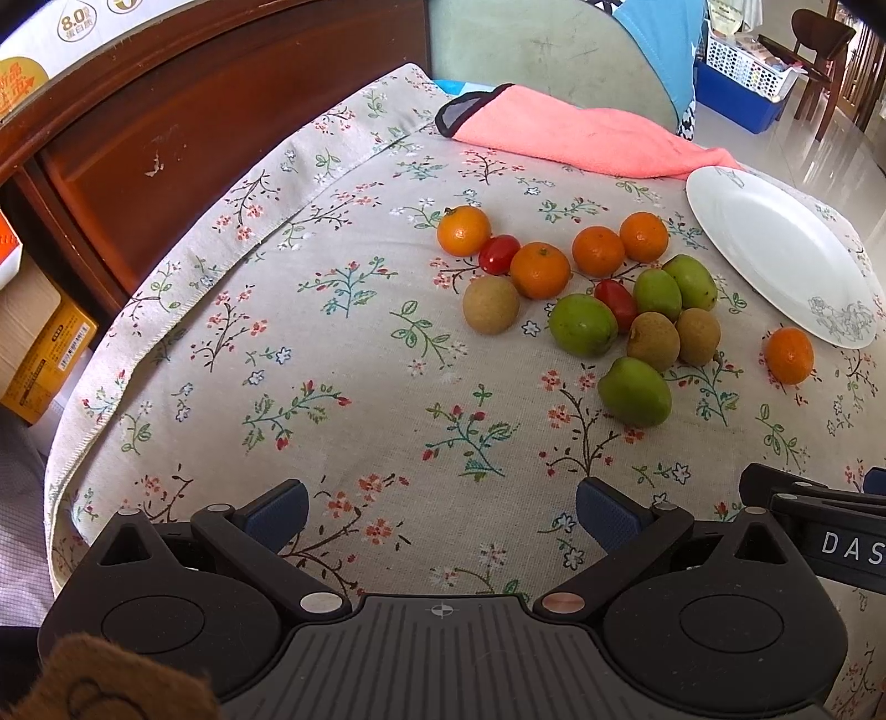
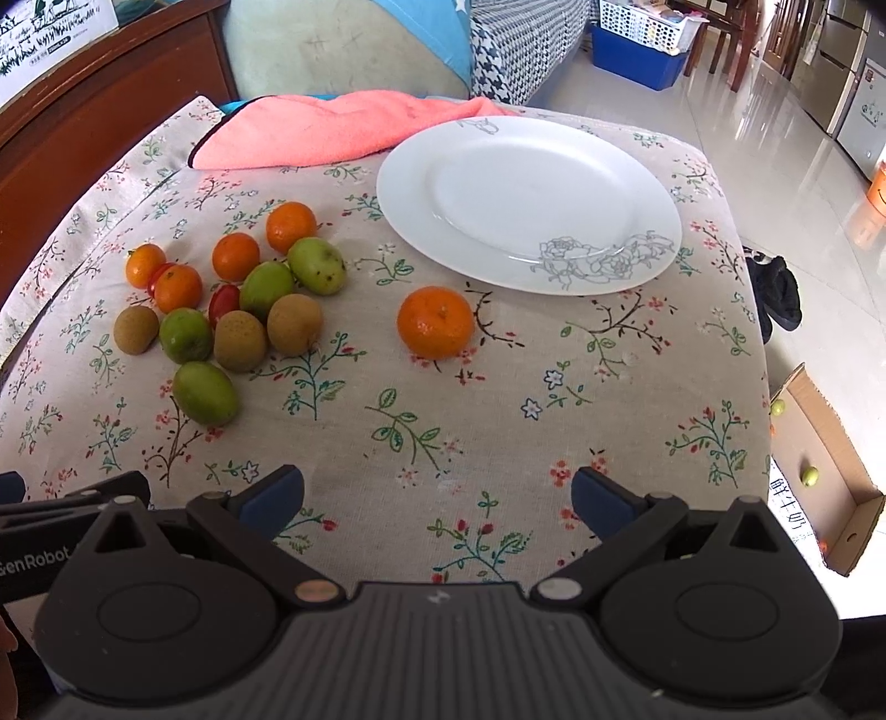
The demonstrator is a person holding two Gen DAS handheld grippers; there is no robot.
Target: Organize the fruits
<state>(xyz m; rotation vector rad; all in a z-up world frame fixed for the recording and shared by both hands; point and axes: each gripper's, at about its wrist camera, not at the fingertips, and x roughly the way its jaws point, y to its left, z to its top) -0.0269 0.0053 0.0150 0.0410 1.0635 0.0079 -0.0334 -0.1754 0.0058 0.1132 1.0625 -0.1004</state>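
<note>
I am just starting: the white plate (image 2: 526, 183) is lying bare, every fruit still on the floral tablecloth (image 2: 443, 421), one lone mandarin (image 2: 436, 321) nearest it. I am holding my left gripper (image 1: 442, 515) and right gripper (image 2: 437, 501) wide and empty.

Bare cloth (image 2: 443, 432) lies open ahead; lone mandarin (image 2: 436, 321) fronts the plate (image 2: 421, 166).

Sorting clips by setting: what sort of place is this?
Probably a home living or dining area: a floral tablecloth bearing fruit and a plate, a wooden chair on tiled floor, and storage baskets behind.
</note>
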